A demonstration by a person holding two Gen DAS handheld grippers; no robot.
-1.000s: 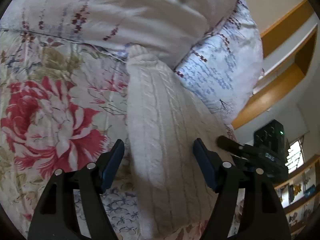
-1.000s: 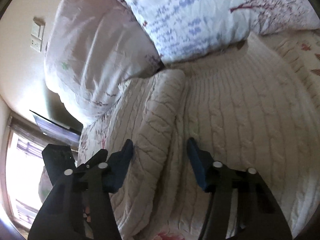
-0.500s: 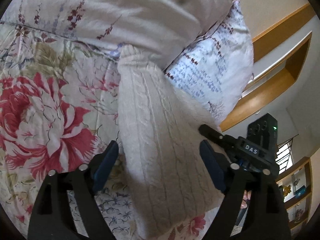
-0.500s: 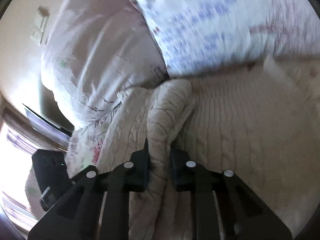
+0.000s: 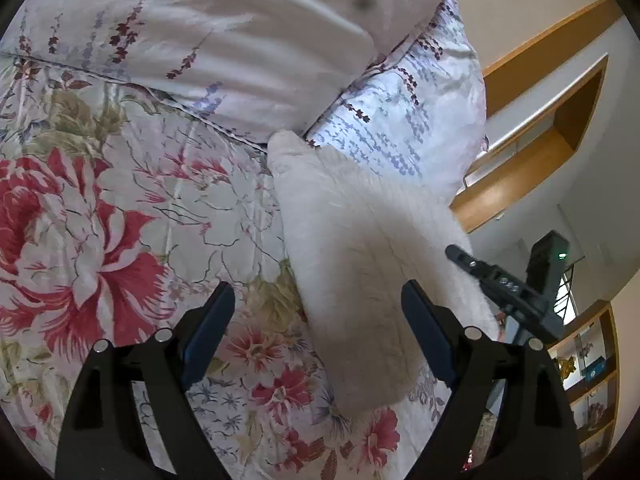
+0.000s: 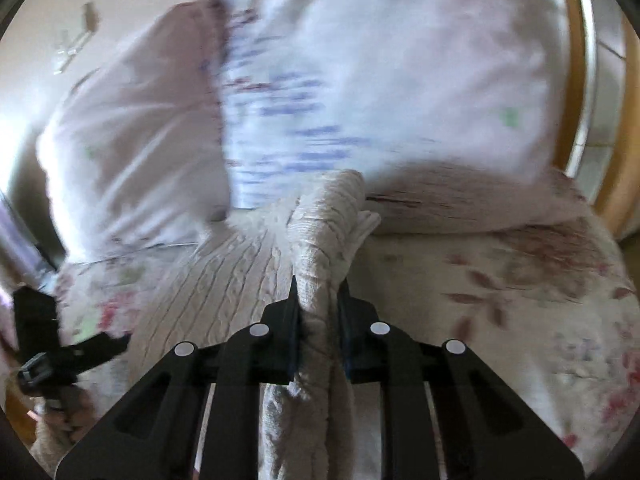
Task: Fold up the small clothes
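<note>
A cream cable-knit sweater (image 5: 360, 280) lies on the floral bedspread (image 5: 120, 240), its far end against the pillows. My left gripper (image 5: 316, 332) is open and empty, hovering over the sweater's near left edge. In the right wrist view my right gripper (image 6: 320, 312) is shut on a bunched fold of the sweater (image 6: 324, 240) and lifts it off the rest of the garment. The right gripper also shows in the left wrist view (image 5: 500, 284), at the sweater's right side. The right wrist view is blurred by motion.
Two flower-print pillows (image 5: 240, 40) (image 5: 408, 120) stand at the head of the bed. A wooden headboard shelf (image 5: 540, 140) and wall shelves (image 5: 592, 380) are on the right. The bedspread (image 6: 500, 320) extends to the right of the sweater.
My right gripper shut on a fold of the sweater and raised it, swinging right. My left gripper drew back and to the left, still open.
</note>
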